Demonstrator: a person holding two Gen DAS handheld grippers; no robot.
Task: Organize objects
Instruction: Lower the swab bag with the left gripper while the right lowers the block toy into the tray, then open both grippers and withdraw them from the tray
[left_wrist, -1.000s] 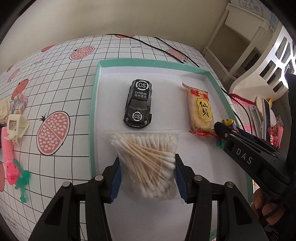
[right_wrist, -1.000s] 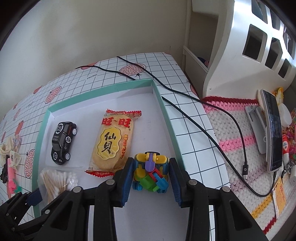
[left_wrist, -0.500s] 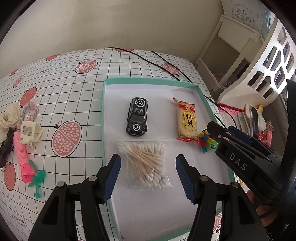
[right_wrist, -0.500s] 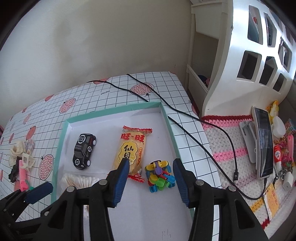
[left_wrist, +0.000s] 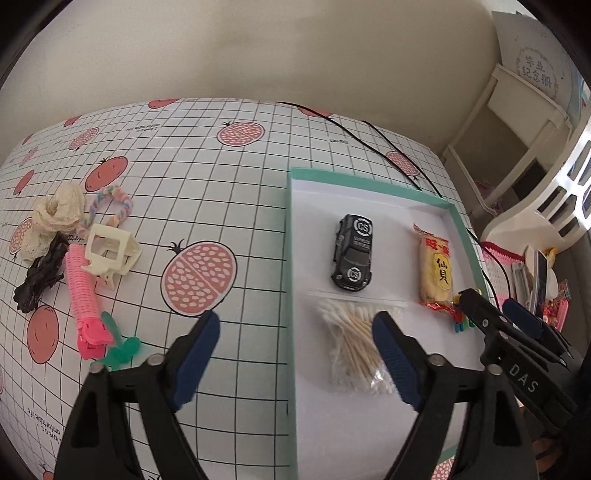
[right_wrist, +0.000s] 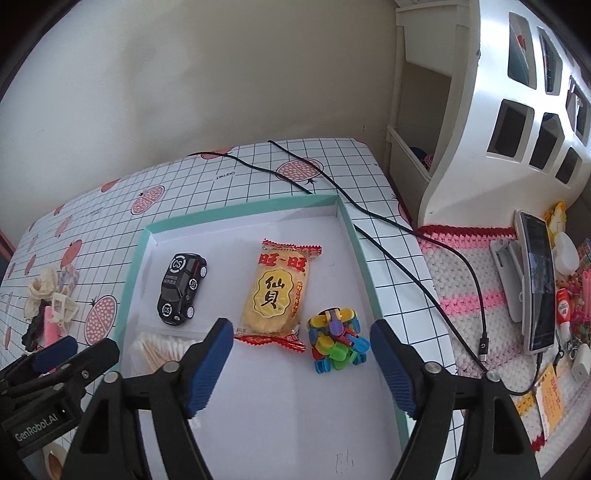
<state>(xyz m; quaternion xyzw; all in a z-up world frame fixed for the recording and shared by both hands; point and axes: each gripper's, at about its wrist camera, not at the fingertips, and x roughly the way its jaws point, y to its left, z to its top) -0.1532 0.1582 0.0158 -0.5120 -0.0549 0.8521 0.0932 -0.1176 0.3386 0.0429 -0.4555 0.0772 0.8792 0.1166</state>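
Left gripper (left_wrist: 295, 332): jaws spread wide, nothing between them. It hangs above the left wall of the tray (left_wrist: 291, 258), one blue pad (left_wrist: 195, 354) over the checked tablecloth (left_wrist: 221, 177) and the other over the bag of cotton swabs (left_wrist: 354, 343). No contact with either is visible.

Right gripper (right_wrist: 301, 354): jaws likewise wide apart and empty. It hangs above the near part of the tray floor, with the cluster of coloured clips (right_wrist: 338, 341) lying between and just beyond the pad tips, apart from both.

Tray contents, all resting on the white floor inside the teal rim:
- Bag of cotton swabs, near left area, flat, close to the left wall.
- Black toy car (right_wrist: 181, 288), just beyond the swab bag, on its wheels, well clear of the walls.
- Yellow rice cracker packet (right_wrist: 277, 295), right of the car, lying flat, its near red edge just beside the coloured clips.
- Coloured clips, nearest the right wall.

Outside the tray, on the tablecloth to the left, a loose group lies together: a pink hair clip (left_wrist: 83, 295), a cream claw clip (left_wrist: 110, 251) touching it, a cream fabric piece (left_wrist: 51, 221), a braided pastel band (left_wrist: 114, 206), a black item (left_wrist: 40, 277) and a green plastic piece (left_wrist: 122, 350).

A black cable (right_wrist: 406, 251) runs across the tablecloth past the tray's far right corner to the crocheted mat (right_wrist: 476, 266), where a phone (right_wrist: 539, 288) leans on a stand.
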